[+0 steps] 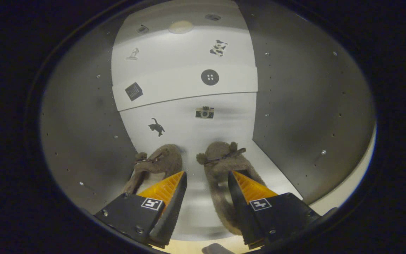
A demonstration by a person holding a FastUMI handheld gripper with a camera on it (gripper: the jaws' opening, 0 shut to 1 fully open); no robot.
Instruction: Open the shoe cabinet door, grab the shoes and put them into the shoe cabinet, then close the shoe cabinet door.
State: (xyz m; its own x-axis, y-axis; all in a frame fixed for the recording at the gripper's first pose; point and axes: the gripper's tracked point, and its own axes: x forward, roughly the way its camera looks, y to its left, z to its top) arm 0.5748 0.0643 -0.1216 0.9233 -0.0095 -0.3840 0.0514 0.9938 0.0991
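Note:
I am looking into the shoe cabinet (294,106), which has grey side walls and a white back wall. Two brown fuzzy slippers lie on its white floor, toes toward the back. The left slipper (160,160) is just beyond my left finger (167,190). The right slipper (220,165) runs back under my right finger (248,190), and its inner edge shows in the gap between the fingers. My gripper (207,173) is open and the fingers press on nothing.
The back wall carries small stickers: a cat (156,127), a camera (204,112) and a button (210,77). A white shelf front (174,88) crosses the back higher up. The cabinet's pale front edge (344,190) curves along the right.

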